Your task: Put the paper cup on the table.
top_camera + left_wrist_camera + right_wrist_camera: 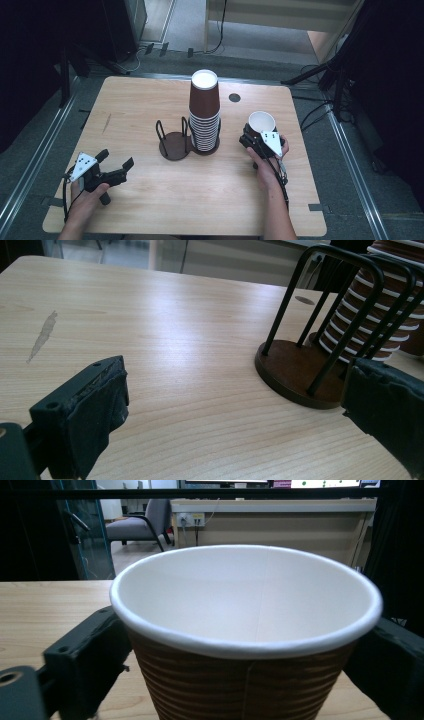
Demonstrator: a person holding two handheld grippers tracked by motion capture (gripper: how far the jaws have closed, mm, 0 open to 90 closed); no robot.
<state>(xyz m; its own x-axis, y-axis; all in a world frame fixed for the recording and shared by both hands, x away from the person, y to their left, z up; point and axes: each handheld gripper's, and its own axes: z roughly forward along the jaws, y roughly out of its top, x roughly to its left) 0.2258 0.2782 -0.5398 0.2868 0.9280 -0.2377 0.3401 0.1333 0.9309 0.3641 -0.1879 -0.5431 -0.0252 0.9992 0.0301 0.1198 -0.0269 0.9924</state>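
A tall stack of brown ribbed paper cups (204, 112) stands in a dark wire holder at the table's middle. Beside it, the holder's left round base (174, 142) is empty under its wire loops. My right gripper (257, 133) is shut on a single brown cup (261, 121) with a white inside, held upright to the right of the stack. In the right gripper view the cup (245, 630) sits between both jaws. My left gripper (116, 161) is open at the front left with nothing in it. Its view shows the empty base (295, 372) and the stack (380, 305) ahead.
A small dark round hole (234, 97) marks the table behind the stack. A pale scratch (106, 123) lies on the left part of the wood. Stand legs and cables (320, 75) crowd the floor beyond the far right corner.
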